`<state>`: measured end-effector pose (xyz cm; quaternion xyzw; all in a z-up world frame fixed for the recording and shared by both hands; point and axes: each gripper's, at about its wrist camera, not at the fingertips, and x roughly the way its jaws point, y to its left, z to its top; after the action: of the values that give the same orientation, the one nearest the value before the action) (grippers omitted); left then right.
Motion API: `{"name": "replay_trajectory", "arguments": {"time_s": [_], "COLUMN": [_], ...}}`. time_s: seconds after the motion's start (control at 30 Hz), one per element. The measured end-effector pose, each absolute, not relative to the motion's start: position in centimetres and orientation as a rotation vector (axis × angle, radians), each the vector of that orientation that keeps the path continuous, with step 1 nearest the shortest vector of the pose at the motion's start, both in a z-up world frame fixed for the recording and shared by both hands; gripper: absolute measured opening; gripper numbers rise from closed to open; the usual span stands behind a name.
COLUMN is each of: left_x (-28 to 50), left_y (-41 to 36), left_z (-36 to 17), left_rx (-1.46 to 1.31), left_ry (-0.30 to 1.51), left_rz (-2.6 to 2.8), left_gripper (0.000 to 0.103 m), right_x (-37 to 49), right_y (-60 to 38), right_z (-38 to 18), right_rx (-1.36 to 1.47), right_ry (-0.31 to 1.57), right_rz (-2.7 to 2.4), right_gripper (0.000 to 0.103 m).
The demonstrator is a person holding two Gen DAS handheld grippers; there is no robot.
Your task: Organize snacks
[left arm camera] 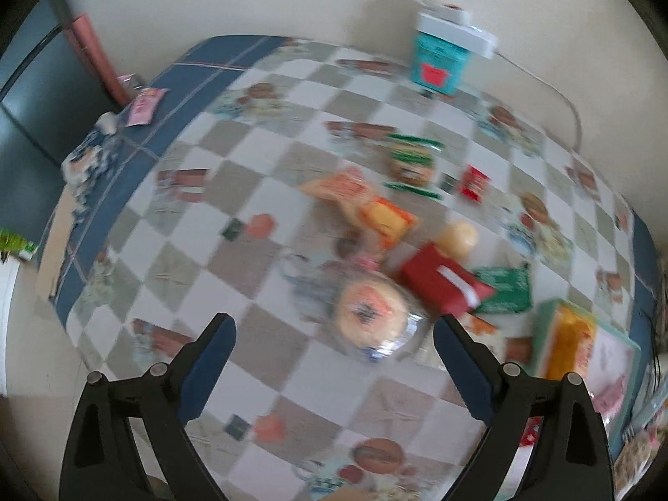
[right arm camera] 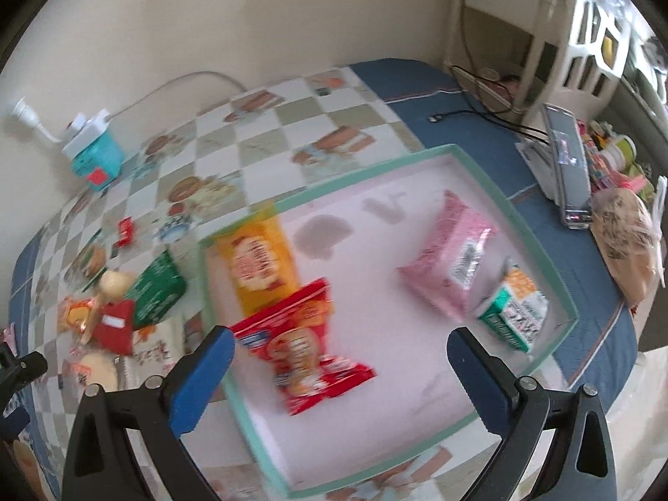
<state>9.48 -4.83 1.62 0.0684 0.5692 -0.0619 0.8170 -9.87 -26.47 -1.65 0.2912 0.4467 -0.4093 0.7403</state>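
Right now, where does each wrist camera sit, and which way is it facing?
Left wrist: above the checkered table, looking steeply down at loose snacks; its open left gripper shows.
Right wrist: above the green-rimmed tray, looking down at packets inside; its open right gripper shows.
Shared: red box, teal box.

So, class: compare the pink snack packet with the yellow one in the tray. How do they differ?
The pink packet lies flat on the tray's floor near its far-right side; the yellow packet leans against the left wall. The yellow packet is partly overlapped by a red packet; the pink is uncovered. Both are sealed and inside the tray.
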Motion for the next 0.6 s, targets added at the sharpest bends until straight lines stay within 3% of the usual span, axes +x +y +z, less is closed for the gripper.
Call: {"name": "replay_trajectory", "arguments": {"time_s": [0.6], "left_x": [14.2], "left_y": [5.4], "left_z": [1.7], "left_rx": [0.001], "left_ry": [1.195], "left_rz": [0.041], "left_gripper": [0.097], "right_x": [-0.7], "right_y": [-17.3], "right_z": [-1.3], "right_rx": [0.507], "right_ry": [1.025], "right_rz": [-0.693], "right_gripper": [0.103]}}
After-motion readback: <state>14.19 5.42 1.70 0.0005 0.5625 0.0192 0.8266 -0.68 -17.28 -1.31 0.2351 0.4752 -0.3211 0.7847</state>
